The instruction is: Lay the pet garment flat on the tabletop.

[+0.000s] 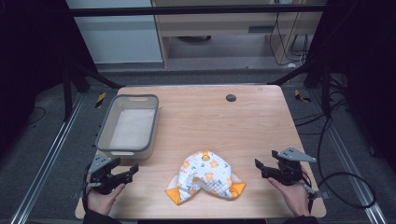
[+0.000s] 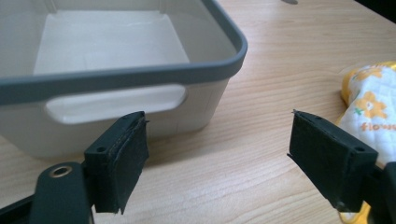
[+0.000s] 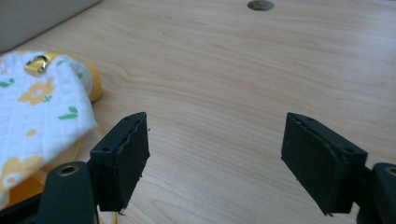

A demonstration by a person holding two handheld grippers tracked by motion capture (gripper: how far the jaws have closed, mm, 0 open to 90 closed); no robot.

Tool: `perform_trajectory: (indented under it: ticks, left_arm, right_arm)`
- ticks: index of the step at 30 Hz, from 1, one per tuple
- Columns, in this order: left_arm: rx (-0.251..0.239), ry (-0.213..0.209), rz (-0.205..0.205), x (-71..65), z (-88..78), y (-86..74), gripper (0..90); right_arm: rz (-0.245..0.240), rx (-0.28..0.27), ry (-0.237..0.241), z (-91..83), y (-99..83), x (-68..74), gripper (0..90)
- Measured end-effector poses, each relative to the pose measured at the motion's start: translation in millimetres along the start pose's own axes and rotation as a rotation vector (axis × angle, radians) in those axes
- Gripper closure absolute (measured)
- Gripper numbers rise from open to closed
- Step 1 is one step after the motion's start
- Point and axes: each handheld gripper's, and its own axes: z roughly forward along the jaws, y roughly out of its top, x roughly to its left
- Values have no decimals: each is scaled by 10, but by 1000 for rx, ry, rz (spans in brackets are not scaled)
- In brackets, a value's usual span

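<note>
Nothing looks done yet: the cloth (image 1: 205,176) lies crumpled on the worktop (image 1: 219,121), near the front edge, between the left gripper (image 1: 122,171) and right gripper (image 1: 265,167). Both have their fingers wide open and empty. The bin (image 1: 126,125) is empty, so the whole handling remains, I think.

You face a light wooden table (image 1: 261,121) on a grey floor (image 1: 42,140). At twelve o'clock stands pale wooden furniture (image 1: 224,23); cables (image 1: 336,154) trail at three o'clock.
</note>
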Motion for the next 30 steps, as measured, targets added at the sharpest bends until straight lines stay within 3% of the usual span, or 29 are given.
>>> perform_trajectory:
  ticks: [5,13,22,30]
  left_arm:
    - [-31,-20,7,-21,-33,141,200]
    - [-40,-49,48,-153,32,361,205]
    - [-22,-108,62,-364,250,497,210]
    - [6,-132,99,-567,454,550,222]
  right_arm:
    - [-3,-39,3,-27,161,7,237]
    - [-3,-59,42,-7,382,61,235]
    - [-38,-46,82,98,523,193,252]
    - [-63,-30,118,238,582,316,287]
